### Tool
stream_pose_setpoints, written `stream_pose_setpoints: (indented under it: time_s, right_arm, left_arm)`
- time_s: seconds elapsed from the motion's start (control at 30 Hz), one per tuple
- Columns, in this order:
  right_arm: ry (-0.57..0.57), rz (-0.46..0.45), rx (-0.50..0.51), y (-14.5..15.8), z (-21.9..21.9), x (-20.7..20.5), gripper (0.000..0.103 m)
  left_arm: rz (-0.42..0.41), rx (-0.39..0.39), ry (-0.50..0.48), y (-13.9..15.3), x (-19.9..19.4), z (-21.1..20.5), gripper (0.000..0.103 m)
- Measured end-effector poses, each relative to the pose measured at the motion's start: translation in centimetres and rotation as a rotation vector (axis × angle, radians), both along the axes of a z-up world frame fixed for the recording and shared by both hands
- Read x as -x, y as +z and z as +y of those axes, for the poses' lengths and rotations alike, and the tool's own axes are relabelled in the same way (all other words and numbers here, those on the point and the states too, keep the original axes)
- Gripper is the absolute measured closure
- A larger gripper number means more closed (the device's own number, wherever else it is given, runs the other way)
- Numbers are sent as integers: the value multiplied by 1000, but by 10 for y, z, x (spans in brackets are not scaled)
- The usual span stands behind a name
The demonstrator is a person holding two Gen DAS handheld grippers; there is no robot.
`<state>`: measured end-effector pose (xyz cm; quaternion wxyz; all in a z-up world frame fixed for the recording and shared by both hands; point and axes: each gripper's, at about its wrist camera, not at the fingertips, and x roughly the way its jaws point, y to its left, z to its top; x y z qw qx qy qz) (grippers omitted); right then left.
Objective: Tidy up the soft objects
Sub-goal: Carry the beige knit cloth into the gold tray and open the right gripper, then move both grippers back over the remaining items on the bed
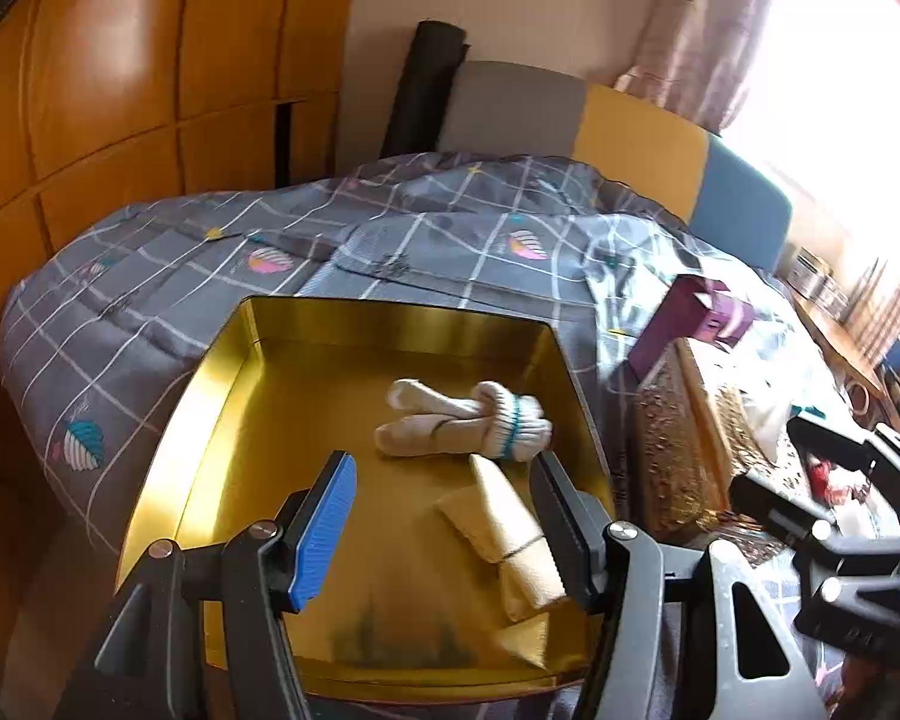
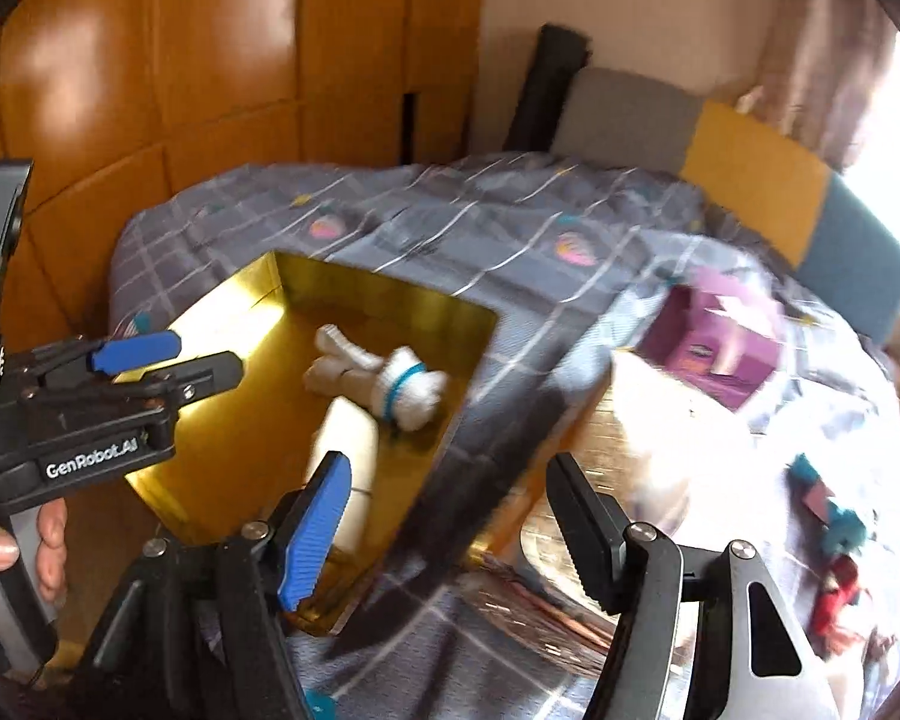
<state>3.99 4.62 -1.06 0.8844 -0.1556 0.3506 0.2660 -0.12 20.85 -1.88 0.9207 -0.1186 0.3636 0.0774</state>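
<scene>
Daylight floods in from the window (image 1: 858,60) at upper right and burns it out to pure white in the left wrist view. Glare flashes off the gold tin (image 1: 222,396) along its left wall, and off the glossy wardrobe (image 1: 108,60) doors too. The left wrist view is crisp; the right wrist view is smeared with blur, worst over the quilt (image 2: 510,252). Fisheye bending curves every edge, with dark corners.

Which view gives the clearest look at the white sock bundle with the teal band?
The left wrist view: the white sock bundle lies sharp and unobstructed inside the gold tin, beyond the beige folded cloth. The right wrist view shows the same bundle smaller and motion-blurred.
</scene>
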Motion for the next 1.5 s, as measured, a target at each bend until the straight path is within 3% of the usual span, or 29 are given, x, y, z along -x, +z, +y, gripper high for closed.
stream_pose_setpoints:
  time_s: [0.27,0.8,1.13,1.5]
  right_arm:
    - [-158,-49,-58,14,-63,-3,28]
    - [-532,-74,-67,20,-205,-14,19]
    - [-780,-61,-107,22,-297,-4,14]
    - [-968,-3,-191,12,-360,9,10]
  left_arm:
    - [-25,-46,-83,12,1,-30,42]
    - [-79,-105,-267,37,6,-92,42]
    - [-82,-138,-400,42,3,-140,42]
    - [-78,-186,-553,46,-2,-186,42]
